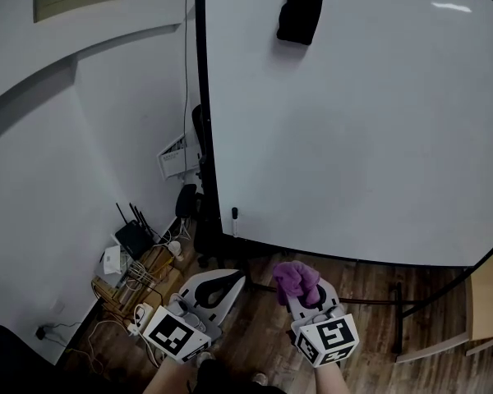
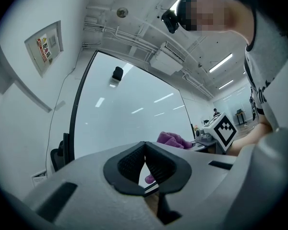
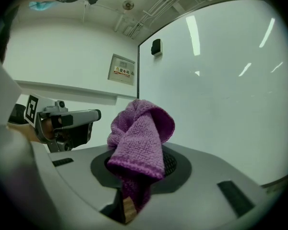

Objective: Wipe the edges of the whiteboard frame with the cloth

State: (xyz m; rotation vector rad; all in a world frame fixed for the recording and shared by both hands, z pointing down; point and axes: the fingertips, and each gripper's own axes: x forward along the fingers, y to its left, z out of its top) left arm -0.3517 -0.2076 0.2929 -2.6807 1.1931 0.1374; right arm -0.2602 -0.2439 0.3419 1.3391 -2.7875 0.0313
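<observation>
My right gripper clamps the purple cloth, held low near the lower left corner of the whiteboard frame. My left gripper is closed on nothing. Pressing a flat fold along the black edge should wipe best.

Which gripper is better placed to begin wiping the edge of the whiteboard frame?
Probably the right. The right gripper is shut on the purple cloth; the left gripper is shut with nothing in it. Both are held low, apart from the whiteboard frame.
</observation>
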